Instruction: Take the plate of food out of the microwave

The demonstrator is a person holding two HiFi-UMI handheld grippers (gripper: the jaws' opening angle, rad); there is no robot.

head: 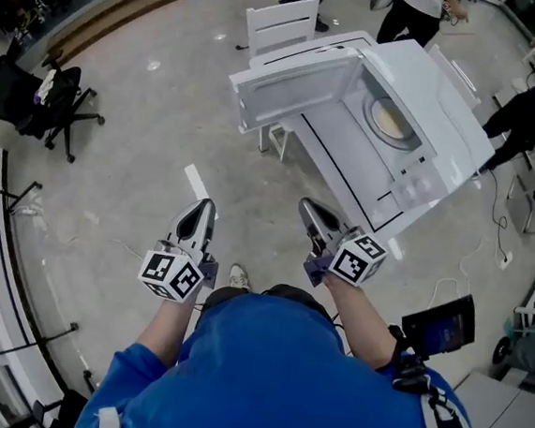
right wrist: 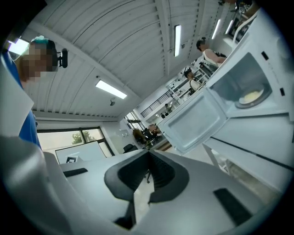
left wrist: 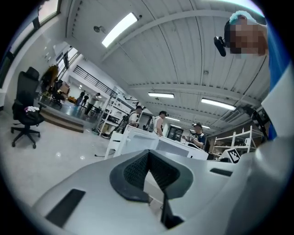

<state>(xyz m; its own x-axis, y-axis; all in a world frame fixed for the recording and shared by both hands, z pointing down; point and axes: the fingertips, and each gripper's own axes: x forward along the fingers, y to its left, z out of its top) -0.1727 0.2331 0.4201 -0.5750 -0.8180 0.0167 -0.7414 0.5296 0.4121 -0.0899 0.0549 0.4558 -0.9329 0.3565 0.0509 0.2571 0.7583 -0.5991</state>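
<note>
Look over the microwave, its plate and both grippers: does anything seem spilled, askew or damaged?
Nothing stands out. The microwave has its door open, the plate of food sits inside with no spill, and the left gripper and right gripper are shut, empty.

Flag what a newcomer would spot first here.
The white microwave sits at the head view's upper right, its door swung open to the left and a plate of food inside. Nearer, low centre, the left hand-held gripper and right hand-held gripper are both shut and empty, short of the microwave.
</note>
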